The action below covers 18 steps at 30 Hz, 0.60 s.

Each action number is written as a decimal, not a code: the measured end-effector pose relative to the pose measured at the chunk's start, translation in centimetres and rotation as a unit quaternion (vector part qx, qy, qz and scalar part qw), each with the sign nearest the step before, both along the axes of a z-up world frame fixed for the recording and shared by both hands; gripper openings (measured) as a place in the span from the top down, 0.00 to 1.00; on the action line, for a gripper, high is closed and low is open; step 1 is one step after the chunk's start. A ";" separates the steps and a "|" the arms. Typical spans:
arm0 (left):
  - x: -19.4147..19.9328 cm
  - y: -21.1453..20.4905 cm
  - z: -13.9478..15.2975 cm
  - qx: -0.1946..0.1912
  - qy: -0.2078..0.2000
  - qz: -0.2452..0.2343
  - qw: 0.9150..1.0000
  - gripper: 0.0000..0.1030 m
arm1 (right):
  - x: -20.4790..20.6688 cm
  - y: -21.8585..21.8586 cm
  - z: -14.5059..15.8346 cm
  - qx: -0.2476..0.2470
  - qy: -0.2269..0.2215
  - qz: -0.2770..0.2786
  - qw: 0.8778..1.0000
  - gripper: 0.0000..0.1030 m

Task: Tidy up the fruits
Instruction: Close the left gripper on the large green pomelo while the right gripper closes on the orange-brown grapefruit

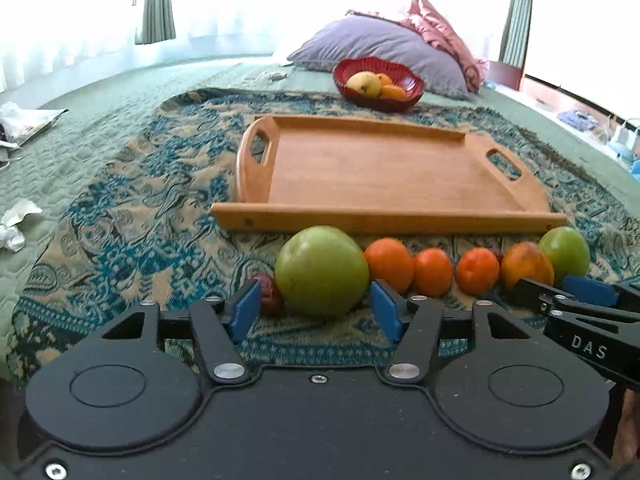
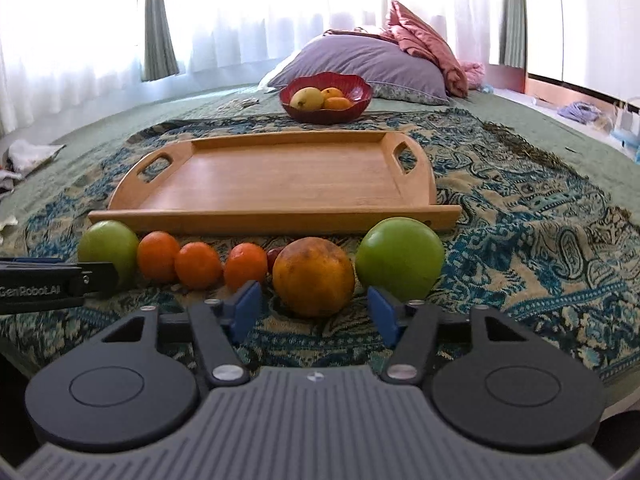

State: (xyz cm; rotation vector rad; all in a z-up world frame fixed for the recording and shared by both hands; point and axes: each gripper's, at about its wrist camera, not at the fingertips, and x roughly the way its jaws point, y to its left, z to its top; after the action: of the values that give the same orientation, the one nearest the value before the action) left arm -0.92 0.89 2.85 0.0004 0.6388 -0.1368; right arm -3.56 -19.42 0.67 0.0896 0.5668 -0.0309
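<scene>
A: Which containers lie on the bed, and what is in each?

B: Two. A wooden tray (image 2: 276, 184) rests on the patterned blanket (image 2: 520, 208); its floor is bare. Behind it, in front of a grey pillow (image 2: 360, 64), a red bowl (image 2: 326, 98) holds a yellow fruit (image 2: 306, 98) and at least two small orange fruits (image 2: 338, 103).

A: Where are the other fruits?

B: In a row along the tray's near rail: a green apple (image 1: 322, 270), three small oranges (image 1: 432, 272), a mottled orange-yellow fruit (image 2: 314, 276), and a second green apple (image 2: 400, 258). A small dark red fruit (image 1: 268, 294) sits just left of the first apple; another shows behind the row, partly hidden.

A: And the tools?

B: The left hand-held gripper (image 1: 316, 310) has its jaws spread wide, the first green apple just ahead between the blue pads, gripping nothing. The right hand-held gripper (image 2: 314, 310) is likewise wide open, facing the mottled fruit, holding nothing.
</scene>
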 end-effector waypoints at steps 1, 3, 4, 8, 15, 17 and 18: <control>0.1 0.0 0.0 -0.002 -0.005 -0.003 1.000 0.45 | 0.1 -0.1 -0.1 0.005 -0.001 -0.004 1.000 0.34; 0.3 0.0 0.0 -0.002 -0.012 -0.007 1.000 0.46 | 0.2 -0.3 -0.2 0.015 -0.004 -0.009 1.000 0.35; 0.3 -0.1 -0.1 0.000 -0.015 -0.009 1.000 0.46 | 0.4 -0.4 -0.3 0.018 -0.005 -0.010 1.000 0.36; 0.6 -0.4 -0.5 0.003 -0.021 -0.013 1.000 0.47 | 1.0 -0.2 -0.6 0.016 0.000 -0.009 1.000 0.37; 1.4 -0.1 -1.2 -0.002 -0.025 -0.015 1.000 0.46 | 1.8 0.1 -1.1 0.019 0.002 -0.008 1.000 0.37; 1.5 -0.1 -1.4 0.000 -0.026 -0.016 1.000 0.45 | 2.0 0.0 -1.2 0.021 0.002 -0.008 1.000 0.37; 1.6 -0.2 -1.4 0.002 -0.027 -0.017 0.999 0.45 | 2.1 0.0 -1.2 0.021 0.002 -0.007 1.000 0.37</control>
State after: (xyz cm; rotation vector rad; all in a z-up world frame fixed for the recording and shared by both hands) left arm 0.71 0.72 1.44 0.0180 0.5844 -0.1674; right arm -1.45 -19.47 -0.57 0.1338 0.5711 -0.0339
